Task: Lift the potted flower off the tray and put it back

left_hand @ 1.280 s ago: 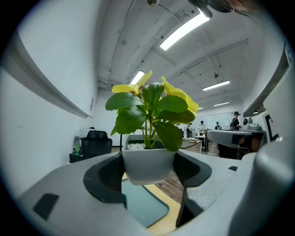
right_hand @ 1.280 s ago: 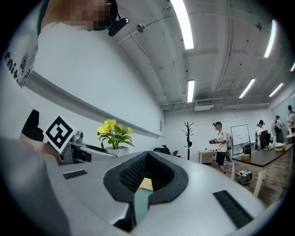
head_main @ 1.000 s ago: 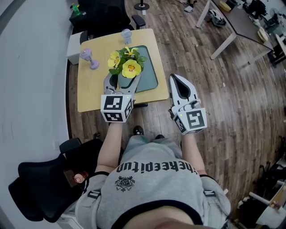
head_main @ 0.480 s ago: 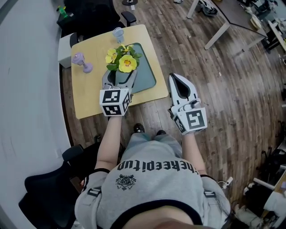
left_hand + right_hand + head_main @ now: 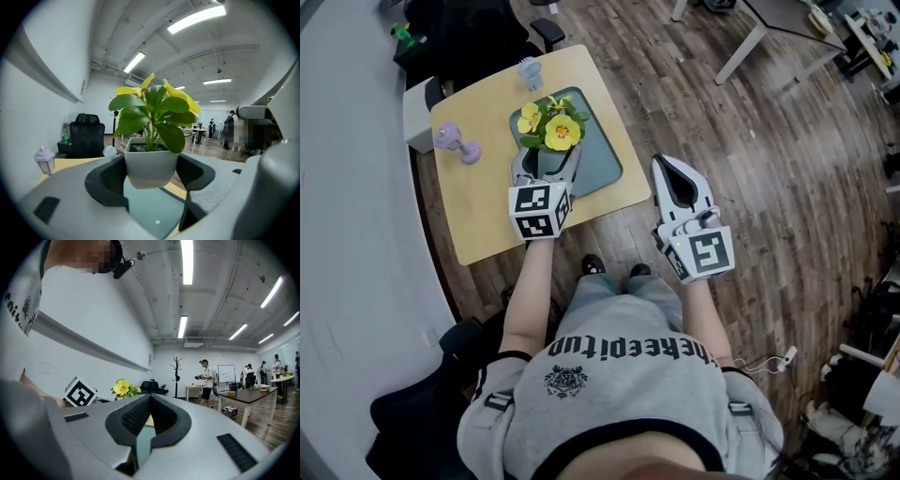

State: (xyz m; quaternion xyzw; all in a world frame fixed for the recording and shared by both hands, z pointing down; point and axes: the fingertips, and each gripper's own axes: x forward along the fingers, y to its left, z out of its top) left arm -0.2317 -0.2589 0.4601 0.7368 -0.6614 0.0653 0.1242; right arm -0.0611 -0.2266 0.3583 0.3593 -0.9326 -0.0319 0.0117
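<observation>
The potted flower [image 5: 551,129], yellow blooms over green leaves in a white pot [image 5: 150,161], is over the teal tray [image 5: 598,155] on the wooden table [image 5: 483,202]. My left gripper [image 5: 546,161] is shut on the pot from both sides. In the left gripper view the pot's base seems to hang a little above the tray [image 5: 151,207]. My right gripper [image 5: 664,165] is off the table's right edge, over the floor. Its jaws are shut with nothing between them, and in the right gripper view [image 5: 149,401] the flower [image 5: 123,388] shows far to the left.
A purple lantern-like ornament [image 5: 455,142] and a small pale fan [image 5: 528,70] stand on the table beyond the tray. A black office chair [image 5: 459,28] and a white box [image 5: 417,98] lie behind the table. Desks and people fill the room further off.
The head view has swung, so the table sits further up and left and looks smaller. My left gripper stays shut on the pot over the tray. The right gripper has hardly moved.
</observation>
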